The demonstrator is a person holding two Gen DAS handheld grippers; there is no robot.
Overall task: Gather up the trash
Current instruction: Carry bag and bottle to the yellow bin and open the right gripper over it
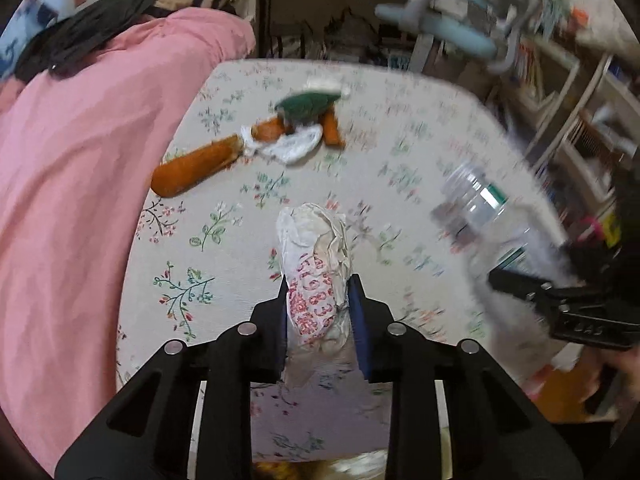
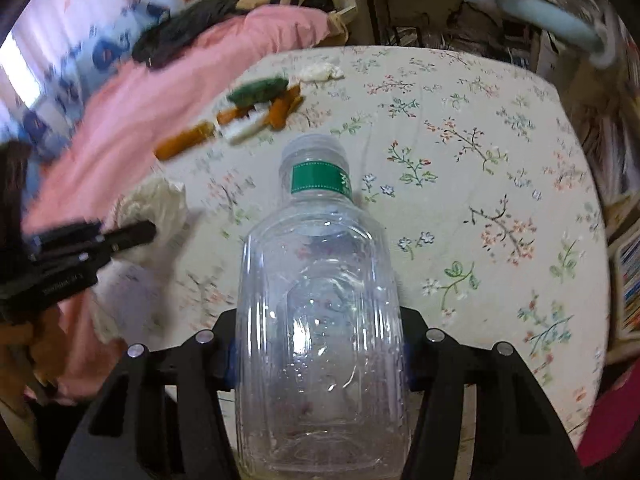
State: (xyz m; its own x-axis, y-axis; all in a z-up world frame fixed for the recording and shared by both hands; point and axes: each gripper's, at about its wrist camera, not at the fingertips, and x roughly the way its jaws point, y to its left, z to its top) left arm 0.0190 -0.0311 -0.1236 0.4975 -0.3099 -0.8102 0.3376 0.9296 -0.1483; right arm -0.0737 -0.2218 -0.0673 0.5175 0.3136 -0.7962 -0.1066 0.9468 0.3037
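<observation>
Left gripper [image 1: 320, 304] points forward over a floral bedsheet [image 1: 400, 152], its two black jaws clenched on a crumpled white wrapper with red print [image 1: 316, 268], which sticks out ahead between the blue finger pads [image 1: 357, 320]. Right gripper [image 2: 320, 340] is level and aimed the same way, grasping a clear plastic bottle [image 2: 320, 300] around its wide body; the bottle's neck, with a green label band, points away from the camera. Seen from the left wrist, the bottle [image 1: 476, 208] is to the right of the wrapper, blurred. Beyond the wrapper on the sheet lie orange carrot-like pieces [image 1: 196, 168], a dark green scrap [image 1: 308, 106] and white paper scraps [image 1: 294, 146]. Left of the wrapper, a pink blanket [image 1: 100, 160] covers the bed.
</observation>
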